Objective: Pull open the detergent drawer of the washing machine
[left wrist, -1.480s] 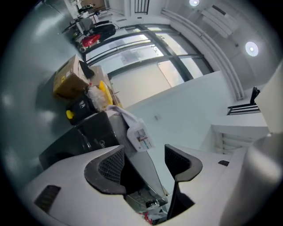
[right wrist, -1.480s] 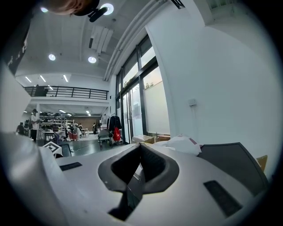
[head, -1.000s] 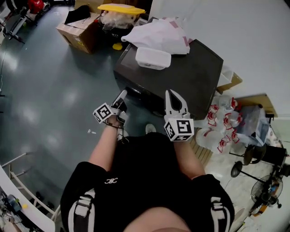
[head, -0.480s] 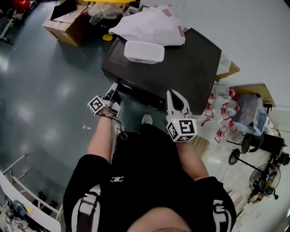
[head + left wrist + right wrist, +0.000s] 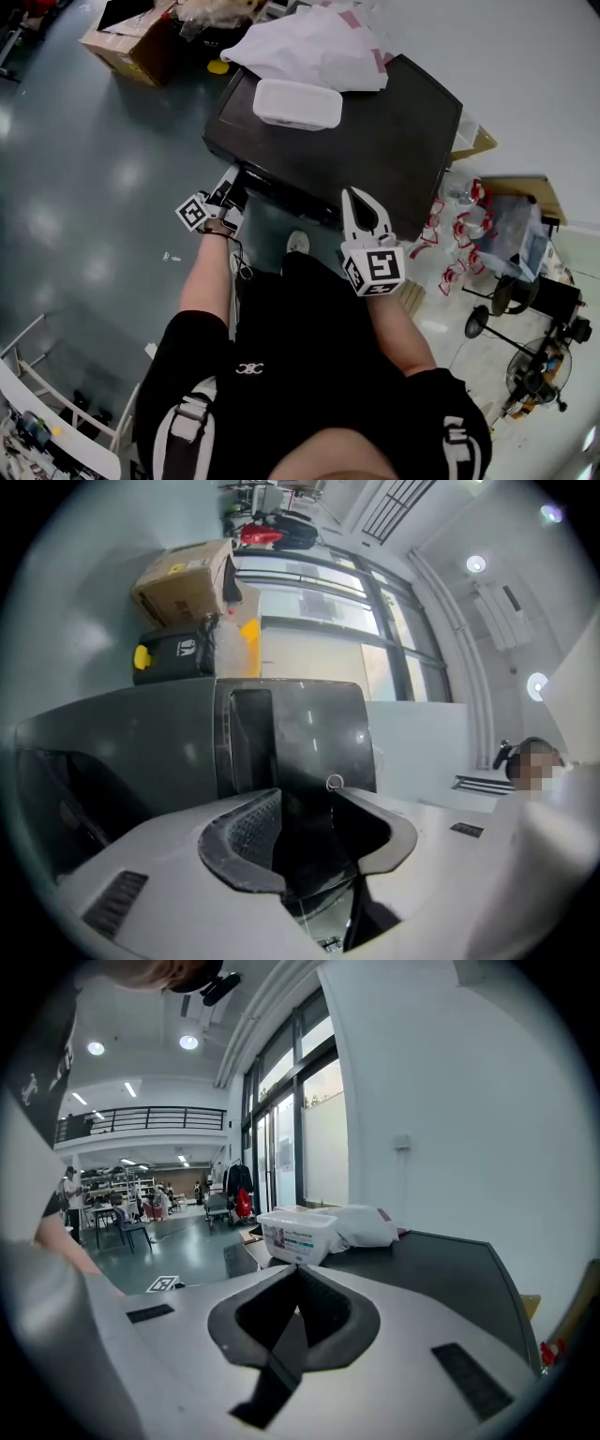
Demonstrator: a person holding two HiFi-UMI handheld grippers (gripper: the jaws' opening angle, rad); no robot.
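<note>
The dark washing machine (image 5: 394,131) stands in front of me, seen from above in the head view. My left gripper (image 5: 229,186) is at its upper front left corner, where the detergent drawer's dark front (image 5: 246,738) sits. In the left gripper view my left gripper (image 5: 302,794) is closing, with a gap still between its pads and the glossy dark panel showing in that gap. I cannot see the pads pressing on anything. My right gripper (image 5: 362,202) hovers over the machine's front edge, apart from it. The right gripper (image 5: 298,1271) is shut on nothing.
A white lidded box (image 5: 298,103) and a white bag (image 5: 314,52) lie on the machine's top. A cardboard box (image 5: 131,42) stands on the floor at the far left. Red-and-white packs (image 5: 459,258) and a fan (image 5: 536,375) crowd the right side.
My left gripper has moved forward and down to the machine's front left corner. The right gripper has sunk a little and stayed shut.
</note>
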